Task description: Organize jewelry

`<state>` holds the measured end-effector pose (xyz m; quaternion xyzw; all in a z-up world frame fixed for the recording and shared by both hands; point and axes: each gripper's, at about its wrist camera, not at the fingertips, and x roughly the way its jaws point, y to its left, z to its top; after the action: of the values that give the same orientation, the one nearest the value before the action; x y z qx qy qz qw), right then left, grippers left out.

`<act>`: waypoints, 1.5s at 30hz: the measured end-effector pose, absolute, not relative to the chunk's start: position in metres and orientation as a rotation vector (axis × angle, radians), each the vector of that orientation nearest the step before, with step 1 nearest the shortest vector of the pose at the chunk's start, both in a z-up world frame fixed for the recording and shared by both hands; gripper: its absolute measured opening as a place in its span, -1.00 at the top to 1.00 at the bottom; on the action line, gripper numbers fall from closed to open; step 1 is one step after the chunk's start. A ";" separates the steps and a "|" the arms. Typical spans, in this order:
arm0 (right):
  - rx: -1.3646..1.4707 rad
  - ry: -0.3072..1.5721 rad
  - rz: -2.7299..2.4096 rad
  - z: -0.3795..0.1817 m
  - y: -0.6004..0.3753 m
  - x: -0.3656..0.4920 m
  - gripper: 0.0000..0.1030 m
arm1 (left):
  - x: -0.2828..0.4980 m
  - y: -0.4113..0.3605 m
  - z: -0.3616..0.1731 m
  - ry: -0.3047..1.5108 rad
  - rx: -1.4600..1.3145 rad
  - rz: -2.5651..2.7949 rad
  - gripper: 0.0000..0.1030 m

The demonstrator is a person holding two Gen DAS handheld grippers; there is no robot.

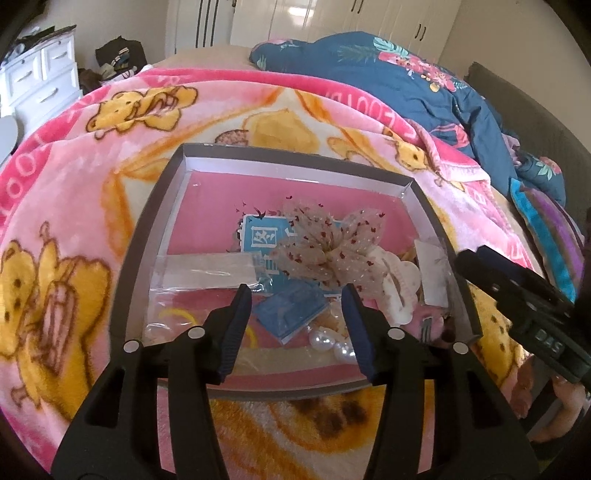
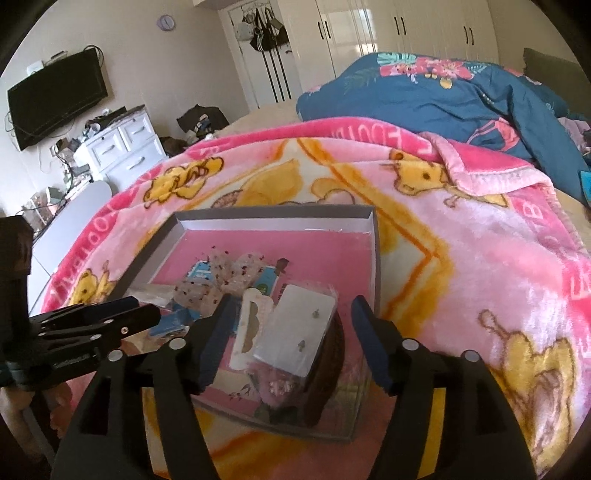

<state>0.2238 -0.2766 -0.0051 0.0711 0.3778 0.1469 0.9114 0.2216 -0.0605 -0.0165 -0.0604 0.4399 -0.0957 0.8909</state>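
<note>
A shallow grey-rimmed box (image 1: 295, 157) with a pink floor lies on the bed. It holds a beige dotted tulle bow (image 1: 325, 251), a blue packet (image 1: 291, 310), pearls (image 1: 325, 339), a yellow hair tie (image 1: 177, 314) under clear plastic, and white cards. My left gripper (image 1: 295, 295) hangs open over the blue packet and touches nothing. My right gripper (image 2: 294, 306) is open too. A bagged white earring card (image 2: 295, 332) lies between and below its fingers, clear of both pads. The two grippers are side by side over the near end of the box (image 2: 273, 214).
The box sits on a pink bear-print blanket (image 2: 461, 258). A blue floral duvet (image 2: 424, 96) is heaped at the back right. A white dresser (image 2: 122, 144), a wall TV (image 2: 55, 99) and white wardrobes (image 2: 406, 26) stand beyond the bed.
</note>
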 end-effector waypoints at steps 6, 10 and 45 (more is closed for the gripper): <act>0.158 0.719 0.307 0.018 -0.284 0.198 -0.58 | 0.208 -0.061 0.001 0.876 -0.116 -0.205 0.18; 0.162 0.693 0.319 0.035 -0.286 0.179 -0.68 | 0.198 -0.061 0.014 0.851 -0.113 -0.208 0.18; 0.140 0.629 0.311 0.071 -0.273 0.063 -0.92 | 0.063 -0.030 0.067 0.715 -0.080 -0.176 -0.82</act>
<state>0.0632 -0.2731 0.0709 0.0685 0.3077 0.1523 0.9367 0.0632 -0.0296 0.0670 -0.0391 0.3492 -0.0859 0.9323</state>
